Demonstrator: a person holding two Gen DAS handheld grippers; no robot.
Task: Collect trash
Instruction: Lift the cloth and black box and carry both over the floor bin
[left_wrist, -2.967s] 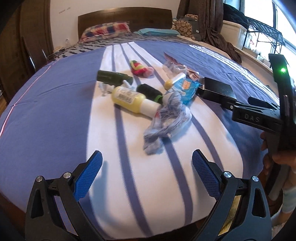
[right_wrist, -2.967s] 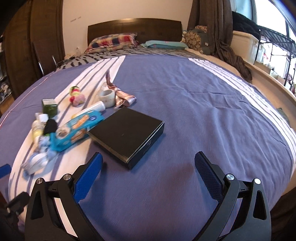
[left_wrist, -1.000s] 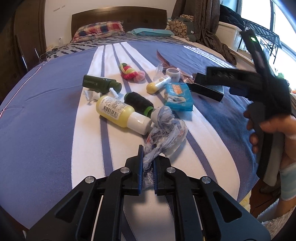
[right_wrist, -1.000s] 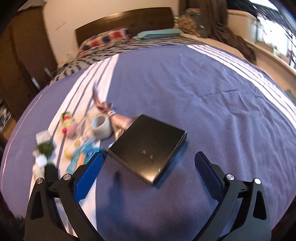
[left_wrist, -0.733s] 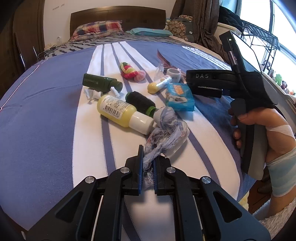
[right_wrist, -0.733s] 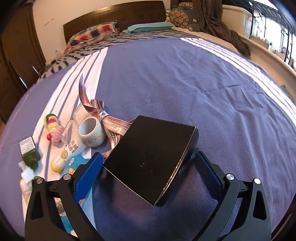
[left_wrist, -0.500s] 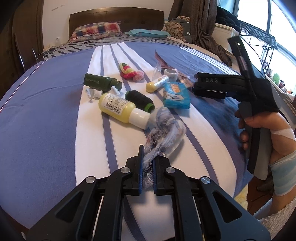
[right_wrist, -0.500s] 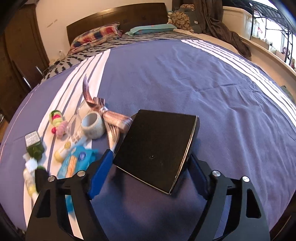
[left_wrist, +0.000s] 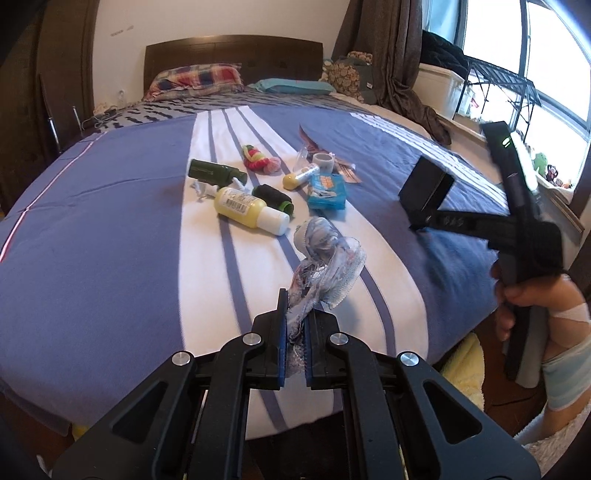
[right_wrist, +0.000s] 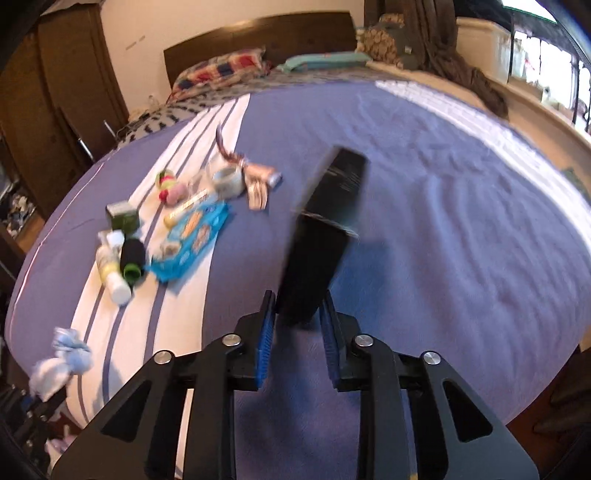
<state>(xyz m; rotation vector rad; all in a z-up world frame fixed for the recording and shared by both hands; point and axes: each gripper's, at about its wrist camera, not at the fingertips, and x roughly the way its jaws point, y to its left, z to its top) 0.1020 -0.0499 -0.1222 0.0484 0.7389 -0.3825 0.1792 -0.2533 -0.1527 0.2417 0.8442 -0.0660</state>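
Bedroom, blue bedspread with white stripes (left_wrist: 110, 229) filling both views, dark wooden headboard (left_wrist: 232, 55) at the far end.

Left gripper (left_wrist: 295, 334) is clamping narrow on the tail of a crumpled blue-and-white plastic bag (left_wrist: 327, 258); the bag's knotted bulk is sticking up and forward of the fingers, over the white stripe.

Right gripper (right_wrist: 297, 334) is pinching a flat black rectangular box (right_wrist: 325, 229) by its near end, pads partly closed against both faces. Box is standing on edge, tilted away, lifted clear of the bedspread in the left view (left_wrist: 424, 188). Right view is motion-blurred.

Past the bag, a loose cluster is lying on the white stripe:
- yellow squeeze bottle with white cap (left_wrist: 251, 210), on its side
- black spool with green end (left_wrist: 273, 197), touching the yellow bottle
- dark green bottle (left_wrist: 214, 171), behind those
- blue snack packet (left_wrist: 328, 186), just right of the spool
- small yellow-capped tube (left_wrist: 301, 175), roll of tape (left_wrist: 323, 159), brown ribbon (right_wrist: 255, 177) near the packet
- pink-yellow-green hair scrunchie (left_wrist: 258, 160), farthest back

Plaid pillow (left_wrist: 195, 77) is sitting by the headboard.
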